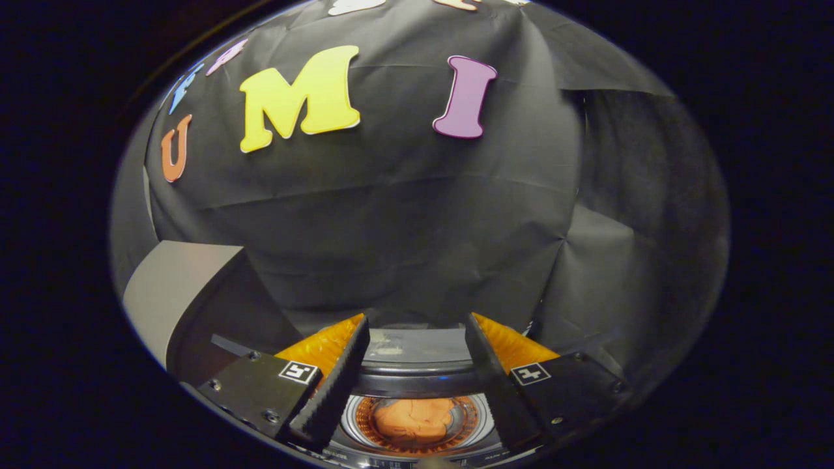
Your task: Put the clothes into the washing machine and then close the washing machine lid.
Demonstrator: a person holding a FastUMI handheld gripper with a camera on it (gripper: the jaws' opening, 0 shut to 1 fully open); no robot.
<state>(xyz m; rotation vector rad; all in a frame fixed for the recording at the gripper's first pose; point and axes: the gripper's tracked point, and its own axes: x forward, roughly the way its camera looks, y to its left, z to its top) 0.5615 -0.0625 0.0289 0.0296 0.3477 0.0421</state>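
My gripper [417, 329] hangs open above the washing machine [417, 384], with nothing between its fingers. Below and between the fingers I look down into the round drum [365, 426], where an orange garment [417, 420] lies bunched at the bottom. The machine's lid [176, 286], grey with a dark inner panel, stands raised to the left of the left finger. The top rim of the machine runs across just beyond the fingertips.
The booth's black cloth wall [404, 215] rises close behind the machine and wraps round to the right.
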